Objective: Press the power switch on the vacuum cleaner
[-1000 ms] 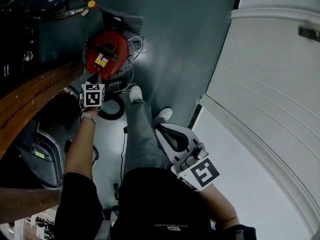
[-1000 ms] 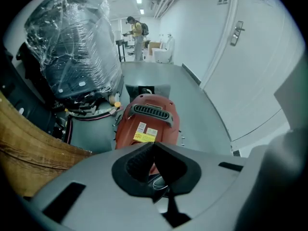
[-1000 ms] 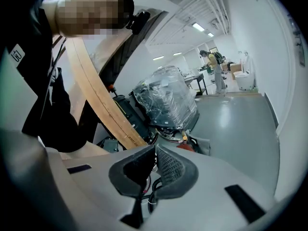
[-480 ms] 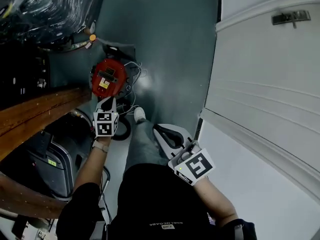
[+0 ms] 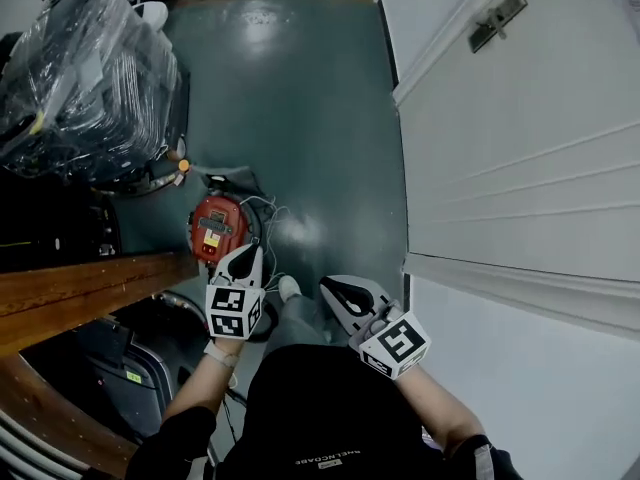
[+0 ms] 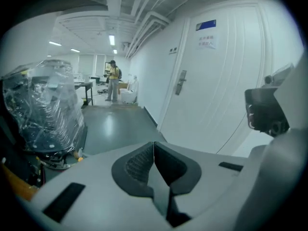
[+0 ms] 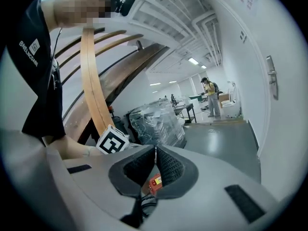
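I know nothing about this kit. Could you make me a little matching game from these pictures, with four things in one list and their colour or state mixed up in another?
Things:
1. vacuum cleaner
2. door
3. bundle
4. left gripper

Descriptions:
A. white, with a metal handle
B. jaws together, nothing between them
C. red, on the floor
D. wrapped in clear plastic

Pairs: 1-C, 2-A, 3-D, 4-B

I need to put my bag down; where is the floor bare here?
The floor is bare between the plastic-wrapped bundle and the white door. It is crowded around the red vacuum cleaner, with loose cables and the wooden beam beside it.
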Available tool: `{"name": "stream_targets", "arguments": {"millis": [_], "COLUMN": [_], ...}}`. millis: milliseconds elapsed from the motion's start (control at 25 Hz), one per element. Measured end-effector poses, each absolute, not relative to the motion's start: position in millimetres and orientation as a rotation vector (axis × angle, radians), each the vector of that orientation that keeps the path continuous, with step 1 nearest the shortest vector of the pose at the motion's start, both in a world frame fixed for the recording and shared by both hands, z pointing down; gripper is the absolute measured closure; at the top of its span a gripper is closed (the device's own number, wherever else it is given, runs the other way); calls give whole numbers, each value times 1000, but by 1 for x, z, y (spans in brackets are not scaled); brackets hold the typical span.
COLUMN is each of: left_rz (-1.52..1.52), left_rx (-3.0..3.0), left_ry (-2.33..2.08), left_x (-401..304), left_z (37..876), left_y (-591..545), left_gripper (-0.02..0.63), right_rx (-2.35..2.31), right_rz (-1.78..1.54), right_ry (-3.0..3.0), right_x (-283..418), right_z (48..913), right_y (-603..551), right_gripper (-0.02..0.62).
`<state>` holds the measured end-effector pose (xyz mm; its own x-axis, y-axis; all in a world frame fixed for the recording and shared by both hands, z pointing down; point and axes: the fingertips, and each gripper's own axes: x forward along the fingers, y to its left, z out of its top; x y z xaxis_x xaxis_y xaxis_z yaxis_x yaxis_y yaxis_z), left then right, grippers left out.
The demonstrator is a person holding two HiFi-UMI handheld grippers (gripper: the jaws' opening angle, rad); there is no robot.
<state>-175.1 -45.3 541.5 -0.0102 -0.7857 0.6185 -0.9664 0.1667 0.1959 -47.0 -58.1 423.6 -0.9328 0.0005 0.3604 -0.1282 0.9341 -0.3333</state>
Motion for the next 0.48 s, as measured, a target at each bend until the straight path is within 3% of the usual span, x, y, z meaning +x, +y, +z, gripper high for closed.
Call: {"name": "stream_targets", "arguments": {"millis": [480], "left_rz": [179], "left_rx": [2125], "left_ry": [-1666], "left_x": [-5], "left_z": [376], "left_y": [-98], "left_gripper": [591], "right_rx": [329], "right_rz": [466], "right_ry": [-2832], "right_x": [66], "right_z": [363], "right_y": [-101], "right_gripper": [568]}}
